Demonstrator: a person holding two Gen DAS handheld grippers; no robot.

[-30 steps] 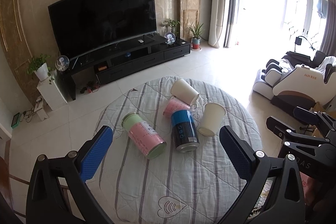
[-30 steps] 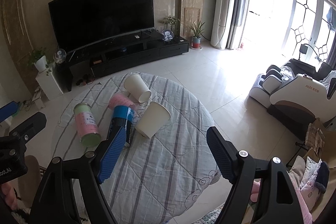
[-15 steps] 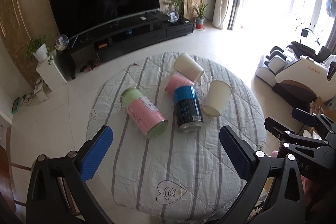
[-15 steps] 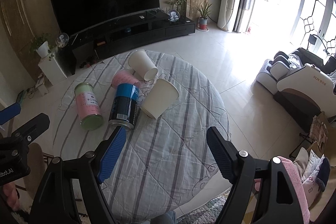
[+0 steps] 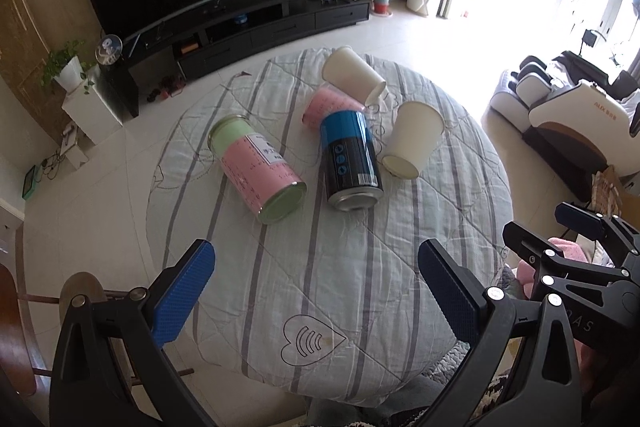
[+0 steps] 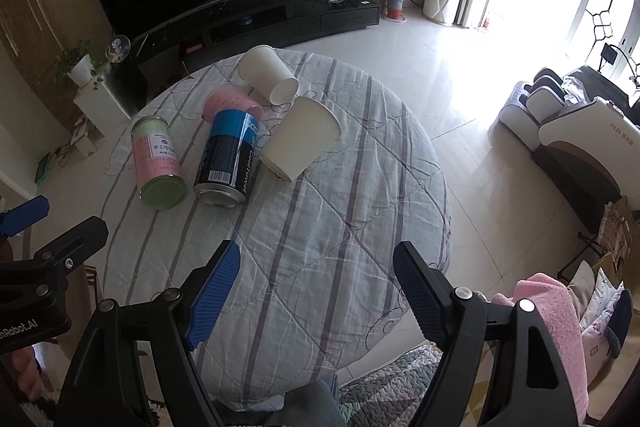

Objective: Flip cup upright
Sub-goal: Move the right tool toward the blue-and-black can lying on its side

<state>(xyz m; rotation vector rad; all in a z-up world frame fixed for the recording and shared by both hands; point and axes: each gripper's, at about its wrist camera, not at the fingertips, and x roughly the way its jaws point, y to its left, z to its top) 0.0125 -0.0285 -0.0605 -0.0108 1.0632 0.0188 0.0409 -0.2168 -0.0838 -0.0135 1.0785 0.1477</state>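
Two white paper cups lie on their sides on the round striped table: a near one (image 5: pixel 414 141) (image 6: pixel 301 139) and a far one (image 5: pixel 352 75) (image 6: pixel 267 74). A pink cup (image 5: pixel 329 105) (image 6: pixel 229 103) lies between them, partly hidden behind a blue and black can (image 5: pixel 349 159) (image 6: pixel 227 158). My left gripper (image 5: pixel 316 287) is open and empty, high above the table's near side. My right gripper (image 6: pixel 316 279) is open and empty, also high over the near edge, well short of the cups.
A pink and green can (image 5: pixel 256 169) (image 6: pixel 157 163) lies left of the blue can. The table's cloth (image 5: pixel 320 267) (image 6: pixel 340 227) hangs over the round edge. A TV stand (image 5: pixel 248 23) stands beyond, a massage chair (image 5: pixel 576 115) at the right.
Both grippers have risen and tilted down, so the table now sits lower and fuller in both views. The cups and cans have not moved. Both grippers stay open.
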